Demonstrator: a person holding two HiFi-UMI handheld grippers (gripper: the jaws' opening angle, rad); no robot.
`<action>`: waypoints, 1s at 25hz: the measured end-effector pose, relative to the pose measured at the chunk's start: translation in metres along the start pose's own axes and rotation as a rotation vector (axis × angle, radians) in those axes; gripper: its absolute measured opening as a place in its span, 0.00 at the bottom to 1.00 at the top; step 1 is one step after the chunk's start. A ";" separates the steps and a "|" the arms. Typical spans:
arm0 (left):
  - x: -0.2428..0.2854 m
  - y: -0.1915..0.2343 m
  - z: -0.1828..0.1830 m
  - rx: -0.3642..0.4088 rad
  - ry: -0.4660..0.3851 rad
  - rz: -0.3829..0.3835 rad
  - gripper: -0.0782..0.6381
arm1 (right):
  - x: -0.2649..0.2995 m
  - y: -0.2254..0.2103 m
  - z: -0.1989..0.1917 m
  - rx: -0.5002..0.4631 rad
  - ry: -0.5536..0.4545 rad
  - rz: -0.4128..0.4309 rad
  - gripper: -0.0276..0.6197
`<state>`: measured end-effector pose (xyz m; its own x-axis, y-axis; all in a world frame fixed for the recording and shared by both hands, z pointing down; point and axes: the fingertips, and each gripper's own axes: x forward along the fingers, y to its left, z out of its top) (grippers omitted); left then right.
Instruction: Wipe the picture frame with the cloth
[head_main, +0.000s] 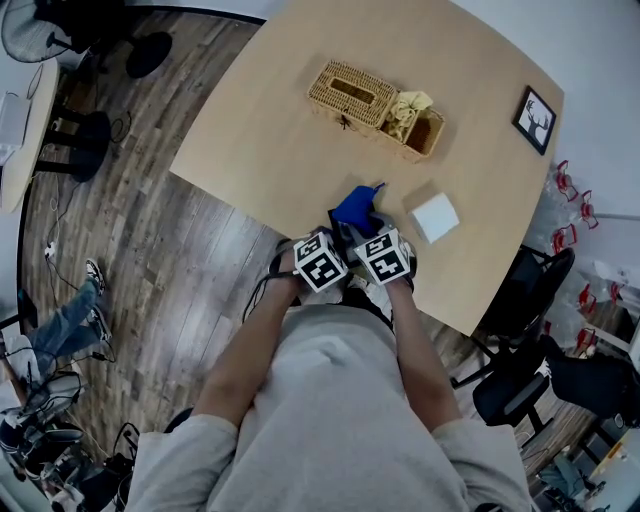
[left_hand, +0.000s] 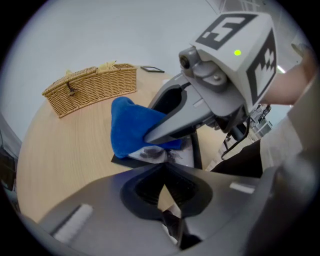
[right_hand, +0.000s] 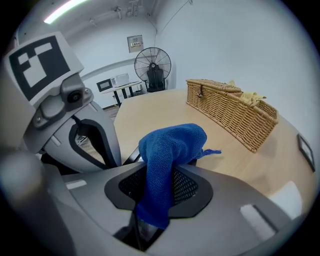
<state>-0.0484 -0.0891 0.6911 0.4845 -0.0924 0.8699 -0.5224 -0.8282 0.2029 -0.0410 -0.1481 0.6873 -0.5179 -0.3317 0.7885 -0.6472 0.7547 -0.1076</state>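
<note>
Hand-held grippers, two, at the tabletop's (head_main: 270, 140) near edge.
- Left hand-held gripper (left_hand: 164, 167): jaws pressed together on one black-edged picture frame (left_hand: 150, 154).
- Right hand-held gripper (right_hand: 157, 175): pinching one blue terry cloth (right_hand: 170, 145), which lies on that frame.

One second black frame with a deer print (head_main: 535, 119) lies far right. One wicker basket (head_main: 352, 95) sits on the far side. One white square sheet (head_main: 435, 217) lies near right.
</note>
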 end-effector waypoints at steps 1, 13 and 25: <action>0.001 0.001 -0.001 0.002 0.004 0.003 0.18 | 0.002 -0.003 0.004 0.000 -0.003 -0.005 0.21; 0.002 0.002 -0.003 0.023 0.011 0.007 0.18 | 0.012 -0.009 0.023 0.018 0.009 0.001 0.21; 0.000 -0.001 0.000 0.011 -0.011 0.009 0.18 | 0.021 0.036 0.025 -0.249 0.077 0.148 0.21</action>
<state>-0.0479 -0.0883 0.6915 0.4879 -0.1060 0.8664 -0.5187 -0.8336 0.1901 -0.0893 -0.1428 0.6849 -0.5467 -0.1712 0.8197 -0.4055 0.9106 -0.0802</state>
